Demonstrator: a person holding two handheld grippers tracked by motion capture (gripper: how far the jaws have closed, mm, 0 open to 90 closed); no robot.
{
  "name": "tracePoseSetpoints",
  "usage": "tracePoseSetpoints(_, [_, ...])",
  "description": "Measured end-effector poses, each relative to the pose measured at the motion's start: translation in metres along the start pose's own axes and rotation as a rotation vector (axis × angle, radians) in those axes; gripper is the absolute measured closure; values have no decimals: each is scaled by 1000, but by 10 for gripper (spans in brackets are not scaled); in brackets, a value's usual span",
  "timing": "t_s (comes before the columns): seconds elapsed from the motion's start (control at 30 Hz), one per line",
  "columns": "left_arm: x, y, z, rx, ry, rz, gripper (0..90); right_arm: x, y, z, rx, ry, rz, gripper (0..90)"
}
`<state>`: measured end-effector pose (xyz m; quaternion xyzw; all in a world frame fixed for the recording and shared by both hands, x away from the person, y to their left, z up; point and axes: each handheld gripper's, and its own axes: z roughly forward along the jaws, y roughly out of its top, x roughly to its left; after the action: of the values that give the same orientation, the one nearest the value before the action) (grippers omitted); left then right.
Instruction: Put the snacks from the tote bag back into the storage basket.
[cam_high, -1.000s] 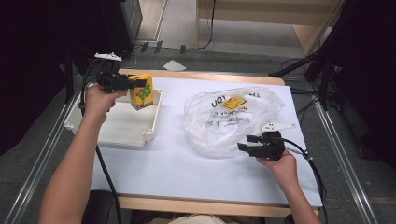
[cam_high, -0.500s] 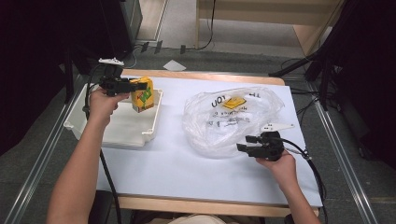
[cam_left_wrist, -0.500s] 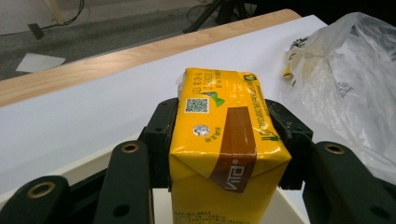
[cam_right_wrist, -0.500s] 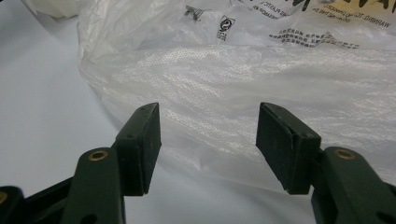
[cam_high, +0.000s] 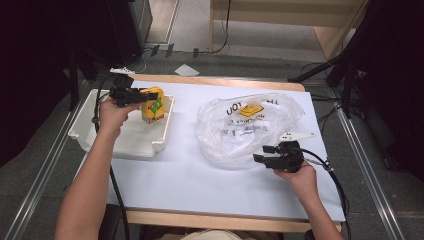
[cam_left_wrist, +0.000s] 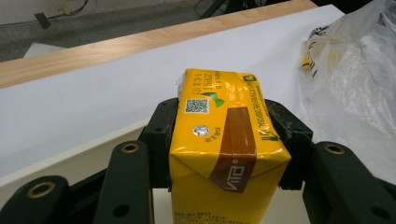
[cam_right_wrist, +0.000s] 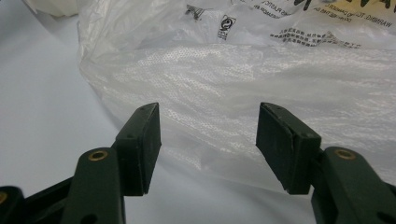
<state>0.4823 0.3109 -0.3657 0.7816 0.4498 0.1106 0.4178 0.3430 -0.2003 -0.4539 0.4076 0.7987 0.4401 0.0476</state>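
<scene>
Two jaws of the left hand-held gripper (cam_left_wrist: 224, 154) clamp the yellow drink carton (cam_left_wrist: 224, 140) over the white tray (cam_high: 85, 117) — lower it upright, release gently. The right hand-held gripper (cam_right_wrist: 210, 144) gapes, empty, beside the plastic bag (cam_high: 250, 125), right of the tray.

1. The left forearm (cam_high: 92, 175) is reaching from the tabletop's near edge toward its far left corner, the arm stretched nearly straight.
2. The left hand (cam_high: 112, 112) is wrapping around the left tongs (cam_high: 145, 96), which are pointing level toward the right edge.
3. The left tongs' pads (cam_left_wrist: 161, 135) are pressing on both sides of a yellow carton (cam_left_wrist: 224, 140), holding it upright.
4. The right hand (cam_high: 295, 175) is gripping the right tongs (cam_high: 259, 159) near the tabletop's near right part, wrist bent slightly.
5. The right tongs' pads (cam_right_wrist: 142, 144) are standing apart with nothing clamped, pointing left.
</scene>
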Motion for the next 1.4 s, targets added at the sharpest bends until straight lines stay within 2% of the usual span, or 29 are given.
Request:
tracePoseSetpoints(0.1, [1, -1, 3, -8, 14, 0, 519, 0, 0, 0, -3, 2, 1, 412])
tracePoseSetpoints(0.23, [0, -4, 9, 4, 19, 15, 518, 0, 0, 0, -1, -1, 0, 411])
tracePoseSetpoints(0.5, [-3, -12, 20, 9, 6, 22, 518, 0, 0, 0, 3, -2, 1, 411])
tracePoseSetpoints(0.57, [-3, -14, 20, -11, 1, 18, 518, 0, 0, 0, 1, -1, -1, 411])
tracePoseSetpoints(0.67, [-3, -17, 19, -6, -5, 24, 517, 0, 0, 0, 1, -2, 0, 411])
tracePoseSetpoints(0.87, [-7, -21, 15, 48, -4, 52, 511, 0, 0, 1, 2, -1, -3, 412])
tracePoseSetpoints(1.0, [-7, -29, 13, 9, -8, 43, 510, 1, 0, 1, 3, -3, -4, 412])
tracePoseSetpoints(1.13, [-7, -36, 10, -9, -16, 37, 504, 1, 0, 2, 5, -2, 1, 412])
tracePoseSetpoints(1.27, [-8, -40, 9, -7, -19, 41, 492, 0, -1, 2, 10, -2, -2, 412])
tracePoseSetpoints(1.3, [-8, -41, 9, 6, -24, 44, 488, 0, -1, 2, 9, -2, -3, 412])
tracePoseSetpoints(1.4, [-7, -41, 8, 14, -32, 28, 479, 0, -1, 2, 8, -4, -2, 412])
